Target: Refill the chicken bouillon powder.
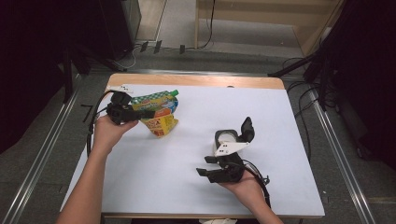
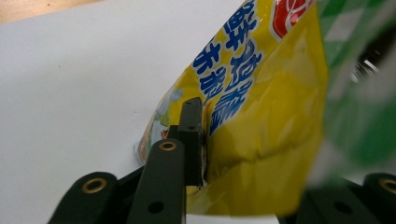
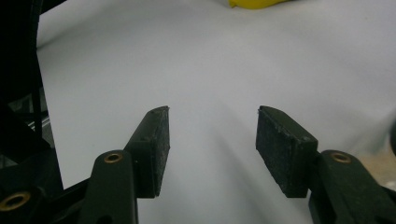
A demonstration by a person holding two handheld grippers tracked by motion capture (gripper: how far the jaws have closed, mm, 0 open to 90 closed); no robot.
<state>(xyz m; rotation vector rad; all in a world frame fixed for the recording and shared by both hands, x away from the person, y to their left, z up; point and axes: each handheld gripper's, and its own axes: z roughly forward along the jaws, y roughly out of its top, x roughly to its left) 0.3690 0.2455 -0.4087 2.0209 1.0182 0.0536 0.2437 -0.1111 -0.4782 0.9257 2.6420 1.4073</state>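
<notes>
Bright, even light on the white table (image 1: 187, 168) (dark surroundings), close-up pouch (image 2: 261, 140) edge blurred green.

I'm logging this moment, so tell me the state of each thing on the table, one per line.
Pouch: held at the table's far left, pressed between the left gripper's jaws.
Left gripper: shut on the pouch.
Right gripper: open, nothing between its jaws, over bare white table.

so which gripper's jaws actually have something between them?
The left gripper: its jaws close on the yellow-and-green snack pouch. The right gripper has open jaws over bare white table.
</notes>
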